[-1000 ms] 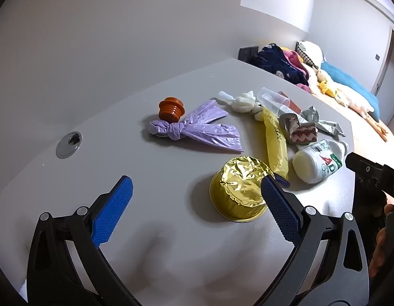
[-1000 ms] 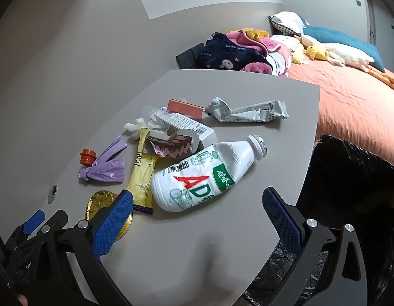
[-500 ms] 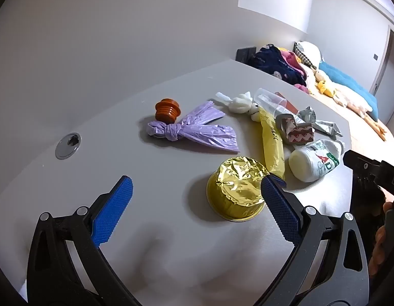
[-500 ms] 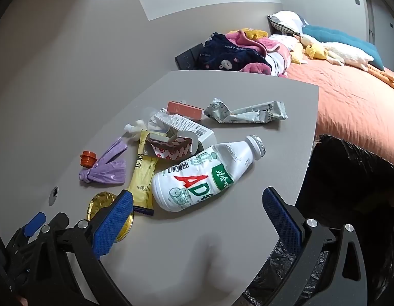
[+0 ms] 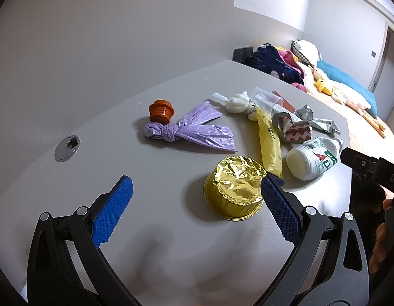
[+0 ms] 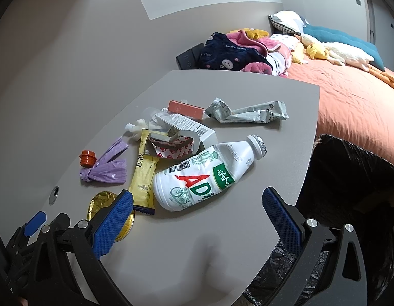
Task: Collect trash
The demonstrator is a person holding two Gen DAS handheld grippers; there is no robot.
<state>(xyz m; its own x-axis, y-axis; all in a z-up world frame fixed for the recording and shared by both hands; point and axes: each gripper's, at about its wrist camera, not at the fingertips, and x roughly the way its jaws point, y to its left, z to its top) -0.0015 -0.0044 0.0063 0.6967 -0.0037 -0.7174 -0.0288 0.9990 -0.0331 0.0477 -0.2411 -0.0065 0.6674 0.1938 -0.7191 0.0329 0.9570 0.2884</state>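
1. First, left wrist view. The left gripper point(image 5: 195, 196) is released, jaws spread wide over the grey table point(image 5: 100, 168); bare tabletop lies between the jaws toward 9 o'clock. One gold foil cup point(image 5: 234, 187), crinkled and inverted, sits at the inner face of the 3 o'clock finger; contact cannot be confirmed. At 12 o'clock lie one knotted purple plastic bag point(image 5: 189, 131) and one ribbed orange cap point(image 5: 161, 111), touching. One yellow sachet point(image 5: 269, 142) and one white bottle point(image 5: 311, 159) lie at 2 o'clock, near the table's edge.

2. Next, right wrist view. The right gripper point(image 6: 197, 214) is released, empty, above bare tabletop. The white bottle point(image 6: 204, 176), smooth and dented, lies on its side at 12 o'clock. One crumpled grey wrapper point(image 6: 248, 113) lies beyond it. One black-lined trash bin point(image 6: 350, 178) stands past the table edge at 3 o'clock.
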